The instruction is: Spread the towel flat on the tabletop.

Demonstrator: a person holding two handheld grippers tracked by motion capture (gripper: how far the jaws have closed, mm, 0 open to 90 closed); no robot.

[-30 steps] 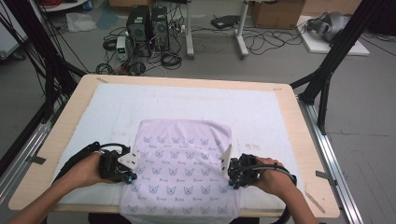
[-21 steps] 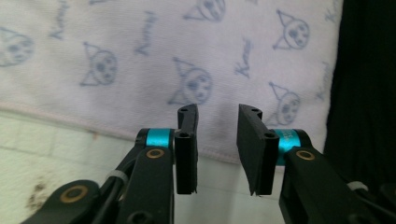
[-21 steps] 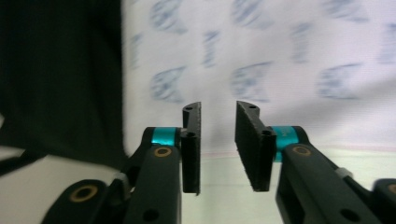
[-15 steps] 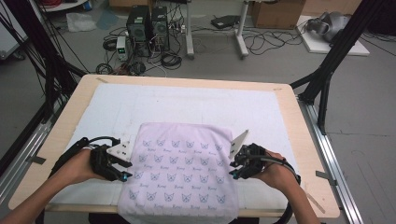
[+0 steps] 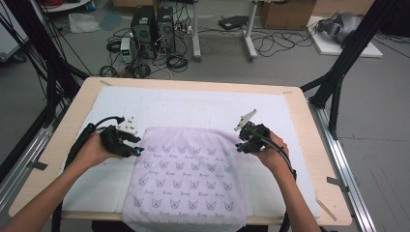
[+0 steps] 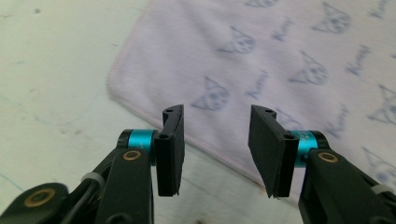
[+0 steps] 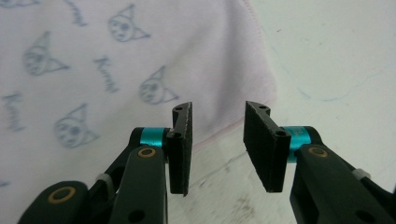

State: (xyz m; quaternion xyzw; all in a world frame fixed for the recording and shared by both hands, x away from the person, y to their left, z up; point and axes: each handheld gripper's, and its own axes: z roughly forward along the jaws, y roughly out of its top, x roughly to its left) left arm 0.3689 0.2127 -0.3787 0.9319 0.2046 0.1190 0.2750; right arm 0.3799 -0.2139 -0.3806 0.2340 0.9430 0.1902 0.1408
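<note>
A pale lilac towel (image 5: 186, 176) printed with small cat faces lies flat on the white mat, its near end hanging over the table's front edge. My left gripper (image 5: 137, 146) sits at the towel's far left corner, open, with the towel (image 6: 280, 60) edge just beyond its jaws and nothing between them. At the far right corner my right gripper (image 5: 240, 143) is open too, its jaws hovering over the towel (image 7: 116, 60) hem and bare mat. Both grippers (image 6: 215, 140) (image 7: 217, 137) hold nothing.
A white mat (image 5: 193, 108) covers most of the wooden table (image 5: 314, 140). Black frame legs (image 5: 338, 77) stand at the right and left. Computer towers (image 5: 150, 24) and cables lie on the floor beyond the far edge.
Both grippers moved away from me along the towel's sides, from near its middle up to its two far corners. The towel's raised right far corner has flattened.
</note>
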